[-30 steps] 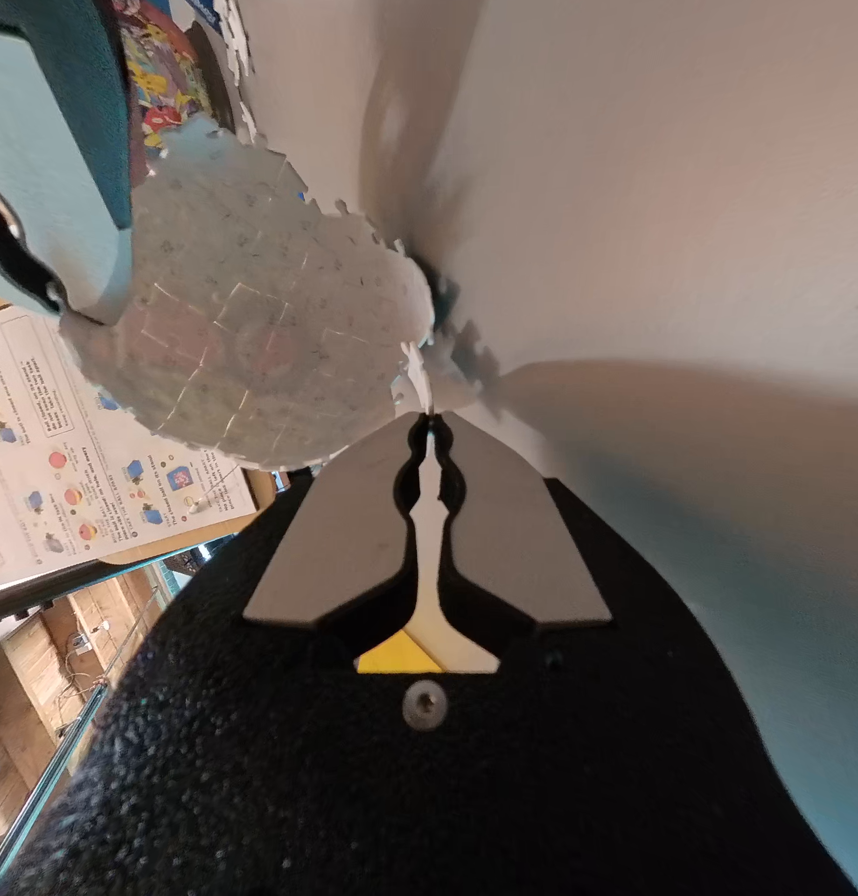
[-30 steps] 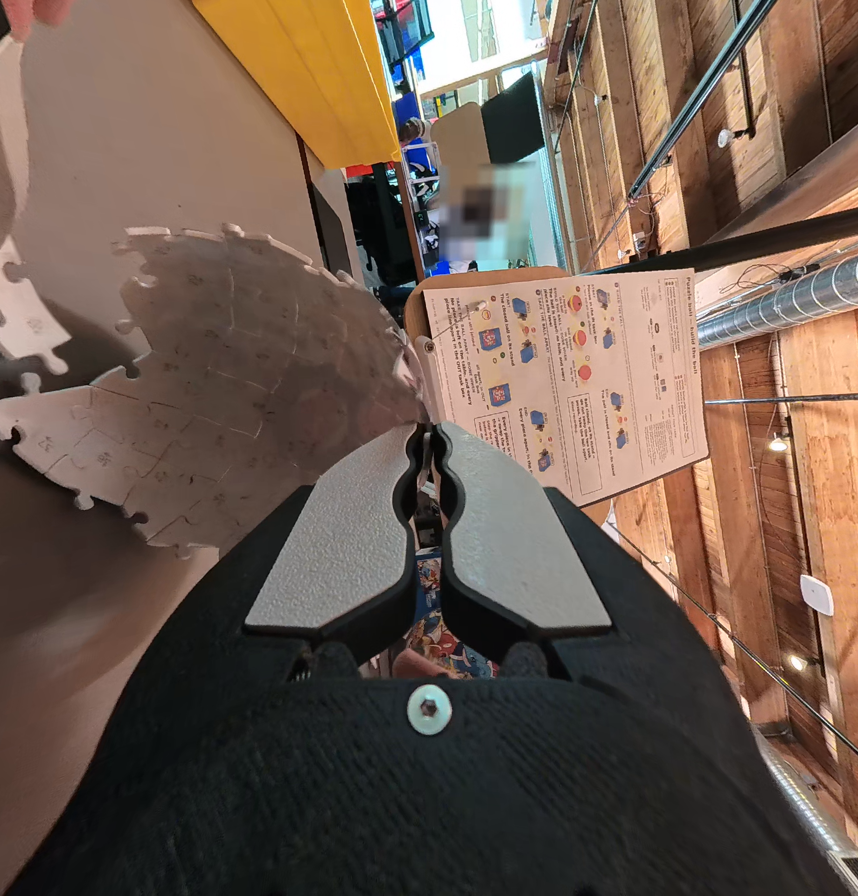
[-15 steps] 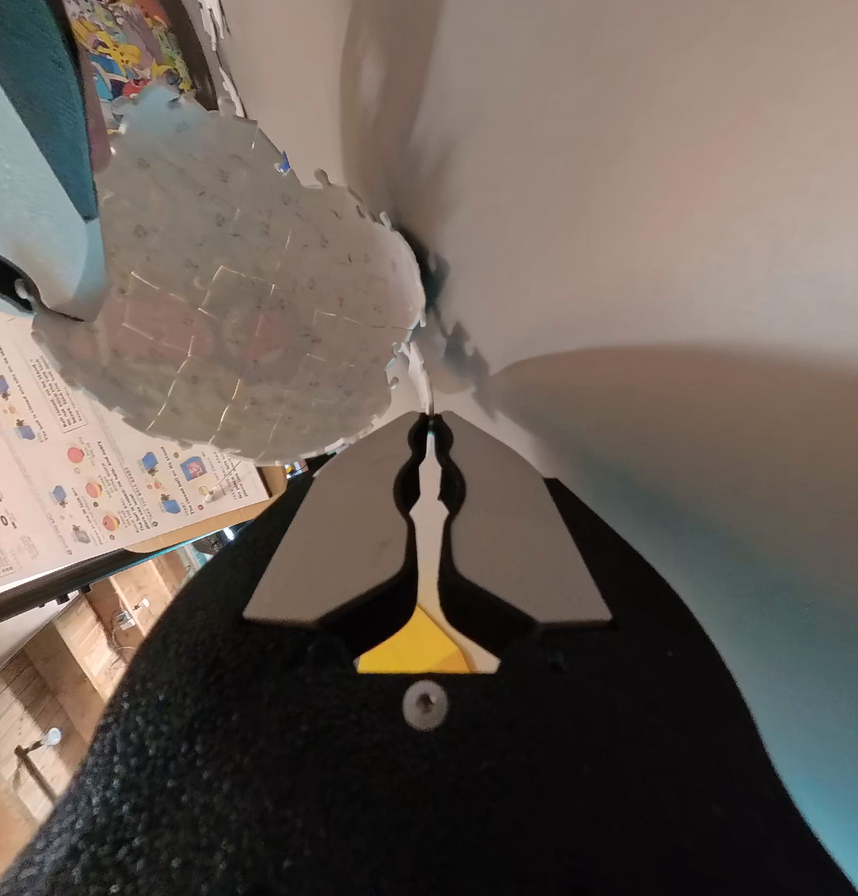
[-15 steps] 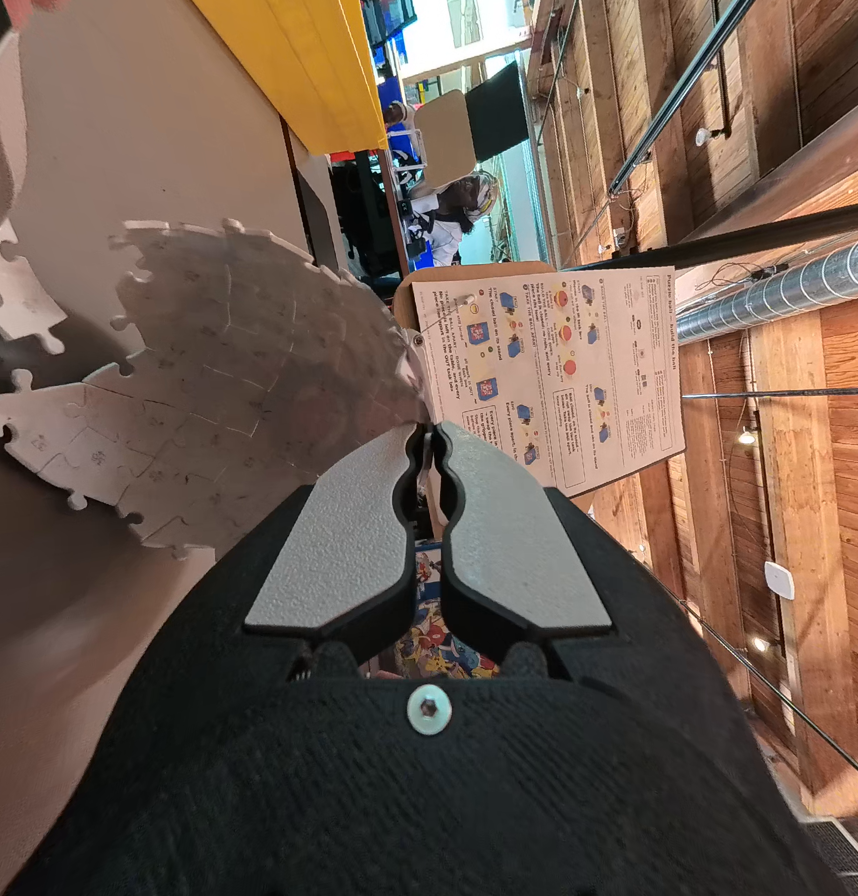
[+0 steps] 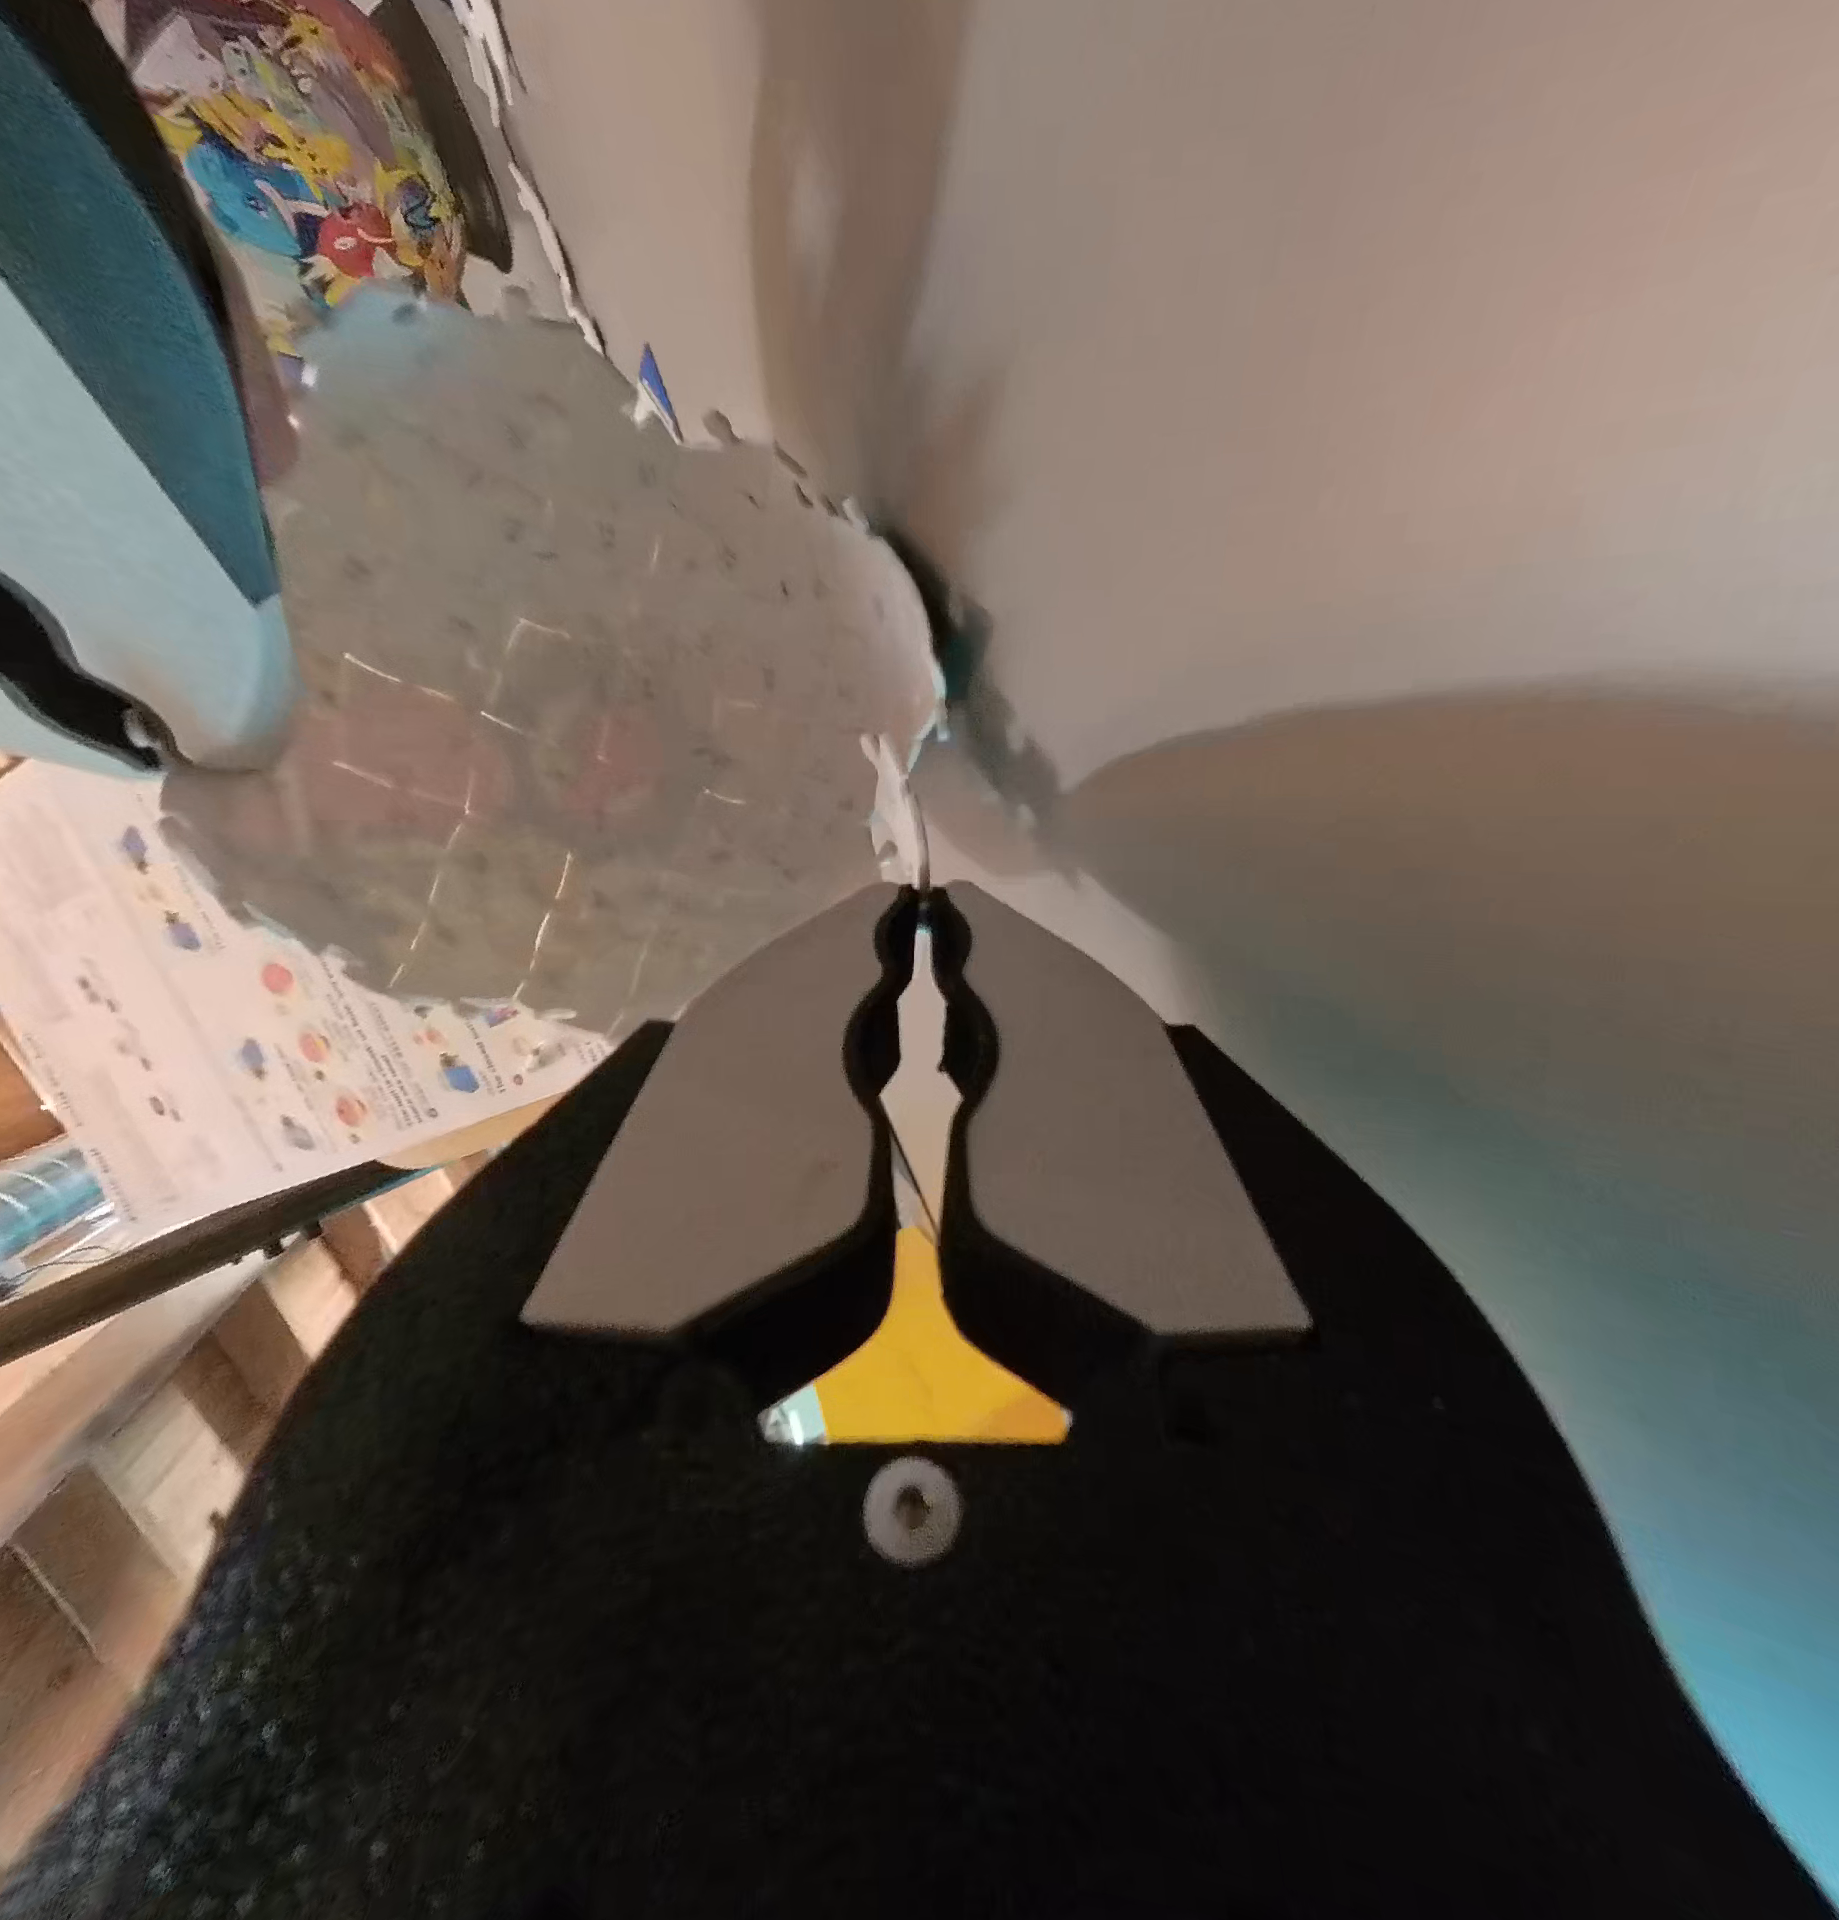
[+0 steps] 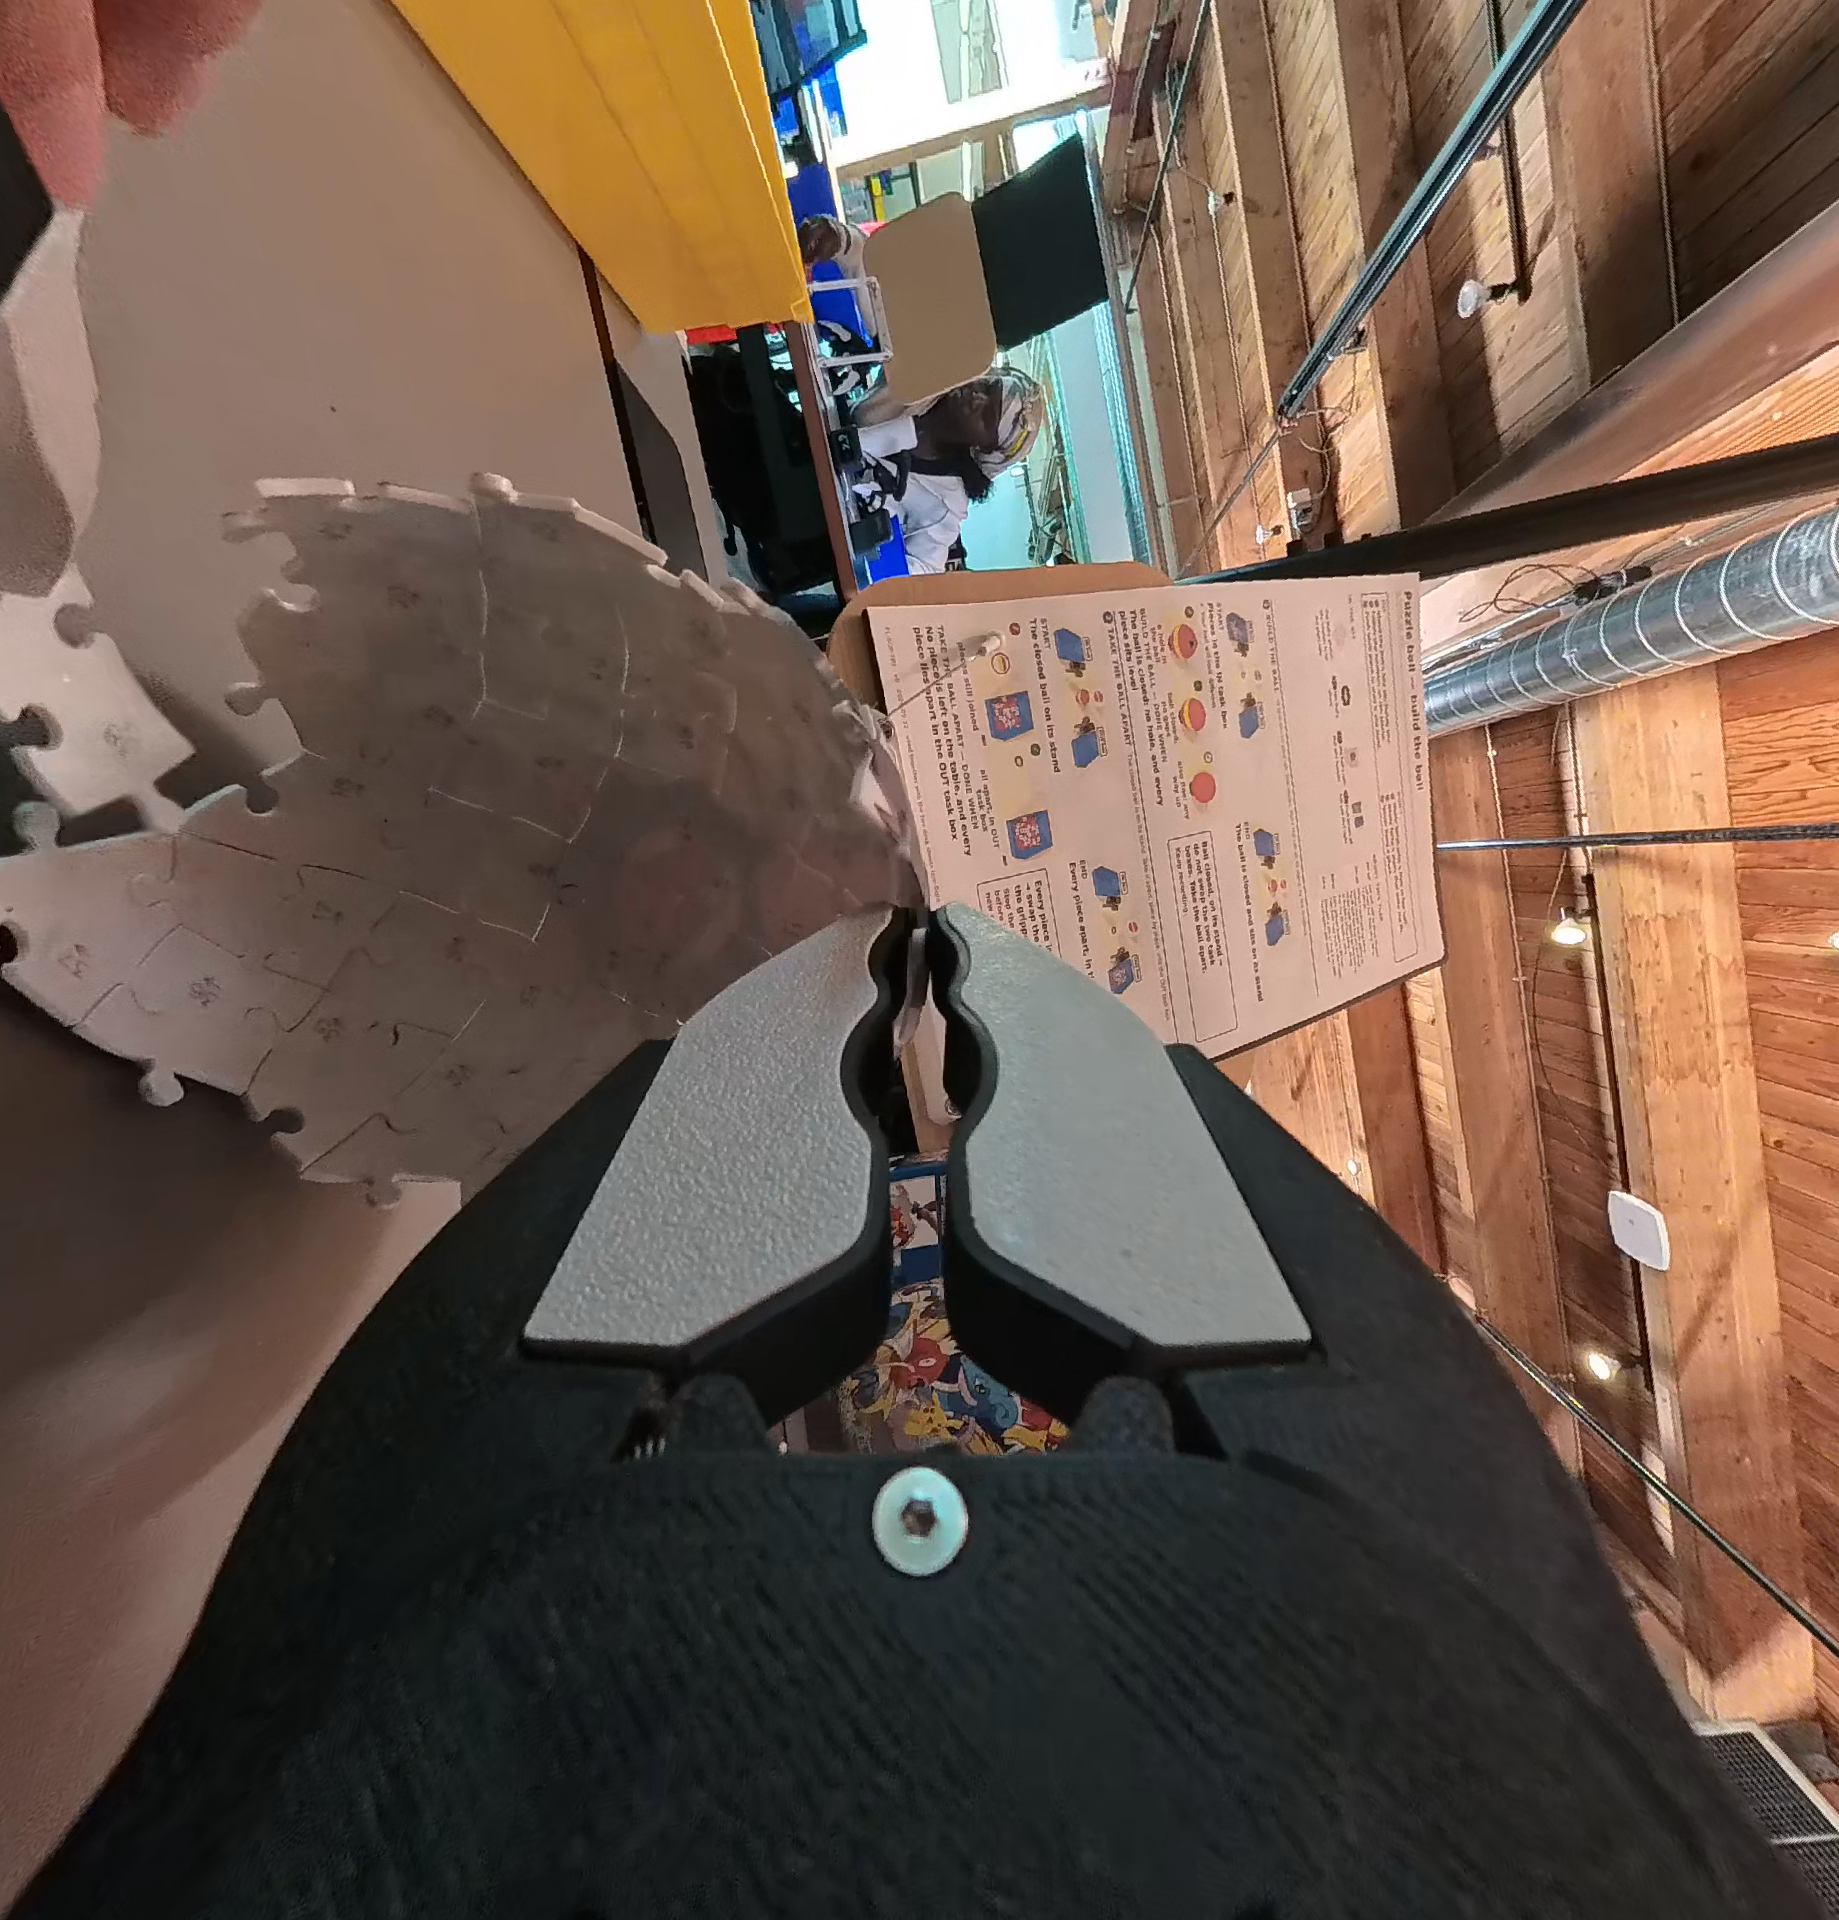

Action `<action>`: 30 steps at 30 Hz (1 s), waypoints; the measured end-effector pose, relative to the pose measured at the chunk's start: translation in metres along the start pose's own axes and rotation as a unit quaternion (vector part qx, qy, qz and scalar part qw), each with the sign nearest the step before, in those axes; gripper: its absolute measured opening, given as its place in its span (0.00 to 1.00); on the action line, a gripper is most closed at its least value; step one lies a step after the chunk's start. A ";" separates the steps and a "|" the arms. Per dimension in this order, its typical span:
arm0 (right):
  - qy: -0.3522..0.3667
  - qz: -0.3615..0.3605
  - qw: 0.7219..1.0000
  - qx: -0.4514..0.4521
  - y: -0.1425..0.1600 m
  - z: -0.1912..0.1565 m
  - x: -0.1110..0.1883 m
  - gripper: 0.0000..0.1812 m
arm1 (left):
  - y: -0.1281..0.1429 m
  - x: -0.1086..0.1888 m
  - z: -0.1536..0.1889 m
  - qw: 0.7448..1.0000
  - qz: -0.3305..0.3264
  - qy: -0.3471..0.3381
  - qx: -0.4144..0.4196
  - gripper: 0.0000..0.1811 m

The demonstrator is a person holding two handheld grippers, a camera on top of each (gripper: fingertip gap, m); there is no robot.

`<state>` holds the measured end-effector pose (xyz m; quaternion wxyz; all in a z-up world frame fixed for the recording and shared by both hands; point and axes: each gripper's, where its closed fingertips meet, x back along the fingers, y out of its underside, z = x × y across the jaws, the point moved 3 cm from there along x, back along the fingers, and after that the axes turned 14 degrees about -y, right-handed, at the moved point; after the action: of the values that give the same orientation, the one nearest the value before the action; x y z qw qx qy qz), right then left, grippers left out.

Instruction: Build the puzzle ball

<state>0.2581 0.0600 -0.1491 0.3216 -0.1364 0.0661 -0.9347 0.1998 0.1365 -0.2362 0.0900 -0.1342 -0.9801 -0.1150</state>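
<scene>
A curved grey shell of several joined puzzle pieces [image 6: 458, 831] is held in the air with its blank inner side towards me. My right gripper [image 6: 920, 920] is shut on the shell's right rim. In the left wrist view the shell [image 5: 582, 717] fills the middle left. My left gripper [image 5: 915, 894] is shut on a single puzzle piece [image 5: 899, 821], seen edge-on at its tips. In the right wrist view that piece [image 6: 79, 717] sits close against the shell's left edge. I cannot tell whether they interlock.
An instruction sheet [image 6: 1154, 810] on a brown board stands behind the shell. A colourful picture box [image 5: 323, 197] lies at the top left on the pale table [image 5: 1310, 416]. A yellow panel [image 6: 666, 135], wooden walls and a person's fingertips [image 6: 53, 94] are also in view. One gripper's finger ends stand about 12 centimeters off the other's.
Both grippers keep their holds. The shell has turned slightly and drifted in the left wrist view. The single piece stays beside the shell's edge.
</scene>
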 end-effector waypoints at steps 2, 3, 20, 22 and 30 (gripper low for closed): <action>0.001 0.000 1.000 0.001 0.000 0.000 0.000 0.02 | 0.003 0.000 0.000 1.000 0.002 -0.013 -0.012 0.01; 0.001 0.000 1.000 0.002 0.000 0.000 0.000 0.02 | 0.004 0.000 0.000 1.000 0.007 -0.019 -0.015 0.01; 0.004 0.003 1.000 0.002 -0.002 -0.001 0.002 0.02 | 0.003 0.013 -0.005 0.982 0.161 -0.102 -0.018 0.01; 0.004 0.002 1.000 0.003 -0.002 -0.001 0.002 0.02 | 0.003 0.015 -0.002 0.979 0.176 -0.098 -0.022 0.01; 0.005 0.000 1.000 0.002 -0.001 -0.001 0.003 0.02 | 0.004 0.014 0.011 0.974 0.216 -0.064 -0.038 0.04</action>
<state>0.2552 0.0594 -0.1491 0.3220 -0.1310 0.0659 -0.9353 0.1859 0.1466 -0.2432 0.0444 -0.3529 -0.9267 -0.1212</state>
